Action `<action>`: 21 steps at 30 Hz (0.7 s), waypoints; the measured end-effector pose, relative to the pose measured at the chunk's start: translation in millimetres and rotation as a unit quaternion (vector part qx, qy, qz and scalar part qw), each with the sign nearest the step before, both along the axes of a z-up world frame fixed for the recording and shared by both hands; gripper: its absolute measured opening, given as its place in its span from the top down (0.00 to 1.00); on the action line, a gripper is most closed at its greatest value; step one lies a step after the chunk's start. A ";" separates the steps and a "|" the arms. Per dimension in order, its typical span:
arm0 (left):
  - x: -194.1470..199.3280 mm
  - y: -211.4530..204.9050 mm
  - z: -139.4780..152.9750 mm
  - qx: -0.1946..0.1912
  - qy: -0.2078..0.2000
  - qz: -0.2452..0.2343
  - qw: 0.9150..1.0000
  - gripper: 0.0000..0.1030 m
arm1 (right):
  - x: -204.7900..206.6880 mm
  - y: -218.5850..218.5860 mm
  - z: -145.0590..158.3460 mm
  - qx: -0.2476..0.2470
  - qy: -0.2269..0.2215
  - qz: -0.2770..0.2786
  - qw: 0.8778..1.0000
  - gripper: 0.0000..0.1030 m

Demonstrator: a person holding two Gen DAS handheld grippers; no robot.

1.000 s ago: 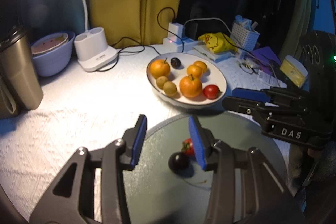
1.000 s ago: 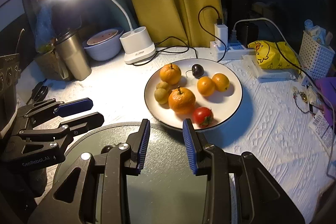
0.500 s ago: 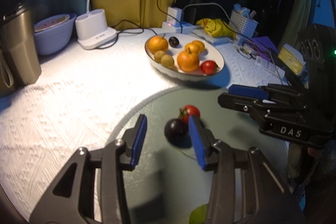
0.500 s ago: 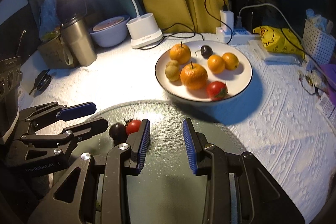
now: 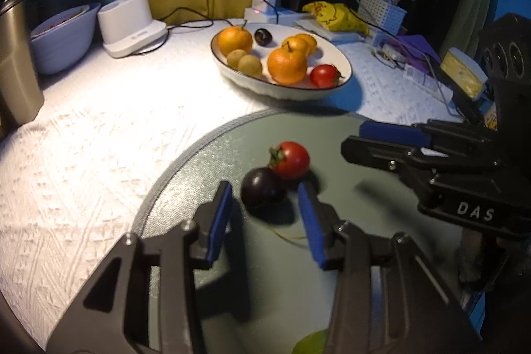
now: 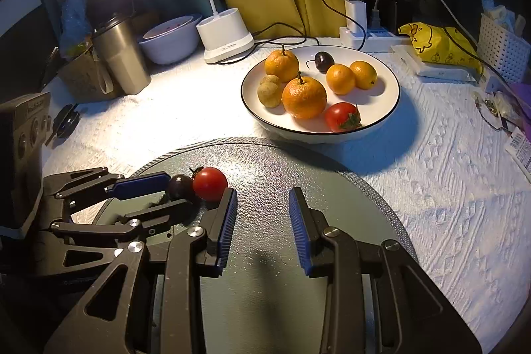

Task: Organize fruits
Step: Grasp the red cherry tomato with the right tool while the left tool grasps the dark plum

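Since a second ago my left gripper point(image 5: 265, 218) has closed in on the dark plum point(image 5: 260, 190), which now sits larger in the lower centre of the left view, just ahead of the spread, empty blue pads. The grey round tray point(image 6: 332, 175) fills the lower middle of both views and holds that plum touching a red tomato point(image 5: 291, 160); a green fruit point(image 5: 312, 345) peeks in at the bottom edge of the left view. The white plate point(image 6: 381, 111), upper centre, carries four oranges, the biggest point(image 6: 303, 97) in front, two small brownish fruits point(image 6: 268, 90), a second tomato point(image 6: 341, 116) and another dark plum point(image 6: 323, 61). My right gripper point(image 6: 262, 221) hangs wide open over bare tray, holding nothing, with the tomato just beside its left finger tip.
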State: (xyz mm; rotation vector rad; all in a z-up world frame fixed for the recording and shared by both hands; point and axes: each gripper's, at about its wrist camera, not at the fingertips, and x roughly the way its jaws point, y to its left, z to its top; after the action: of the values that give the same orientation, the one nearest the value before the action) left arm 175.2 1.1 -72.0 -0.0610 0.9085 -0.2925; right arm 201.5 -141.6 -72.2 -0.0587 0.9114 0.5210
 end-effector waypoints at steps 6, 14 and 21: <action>0.9 -3.3 -1.8 0.018 -0.002 -0.011 1.000 0.70 | 1.7 5.6 -2.0 -0.001 0.005 0.005 1.000 0.67; -4.0 8.4 2.8 0.005 -0.016 -0.008 1.000 0.71 | -0.6 22.8 -4.2 -0.004 0.008 0.025 1.000 0.67; -8.4 27.0 7.4 0.002 -0.025 0.009 1.000 0.71 | -2.2 41.7 -4.7 -0.008 0.009 0.046 0.999 0.65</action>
State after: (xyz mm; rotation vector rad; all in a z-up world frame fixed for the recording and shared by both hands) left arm 166.8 28.1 -64.7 -0.0579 0.8594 -0.2745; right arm 199.3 -99.9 -76.9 -0.1109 0.9336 0.6002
